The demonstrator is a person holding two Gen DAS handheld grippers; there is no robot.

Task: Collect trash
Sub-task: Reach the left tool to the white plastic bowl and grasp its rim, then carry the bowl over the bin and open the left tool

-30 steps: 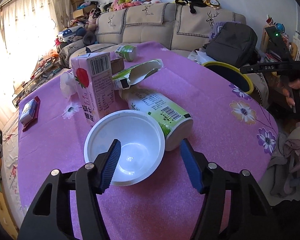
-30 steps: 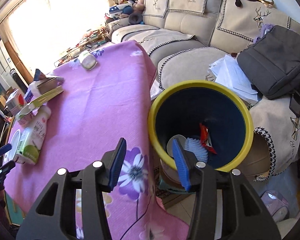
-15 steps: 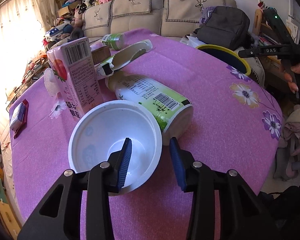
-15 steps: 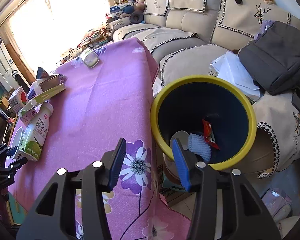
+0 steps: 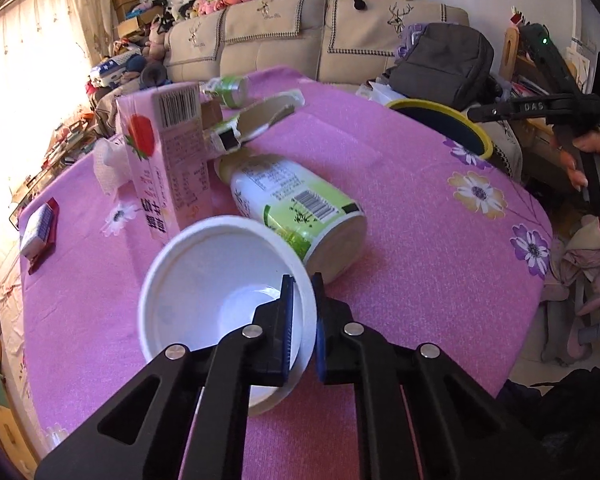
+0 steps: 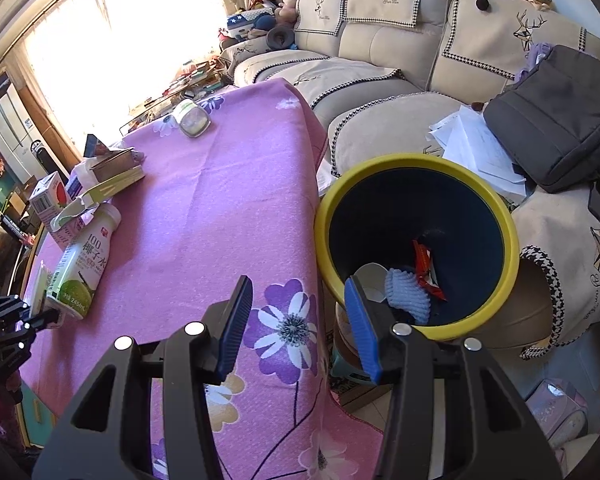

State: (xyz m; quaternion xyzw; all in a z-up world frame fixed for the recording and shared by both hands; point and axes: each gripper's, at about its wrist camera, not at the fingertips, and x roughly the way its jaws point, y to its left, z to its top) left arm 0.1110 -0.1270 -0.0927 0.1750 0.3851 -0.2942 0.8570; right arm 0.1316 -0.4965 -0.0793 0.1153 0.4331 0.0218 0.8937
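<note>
White foam bowl (image 5: 220, 292), pinched by its near rim between the blue pads of the left gripper (image 5: 303, 330), one pad inside the wall and one outside, a thin-edge grip that suits a light, hollow thing. It tilts, mouth facing up and back toward the gripper, far edge near a bottle (image 5: 296, 212) lying on the pink tabletop (image 5: 420, 216); its long axis runs away from the gripper. Far right, the bin (image 6: 418, 240) waits. The right gripper (image 6: 298, 324) hangs half open and empty over the tabletop's edge, the bin just beyond its right pad.
</note>
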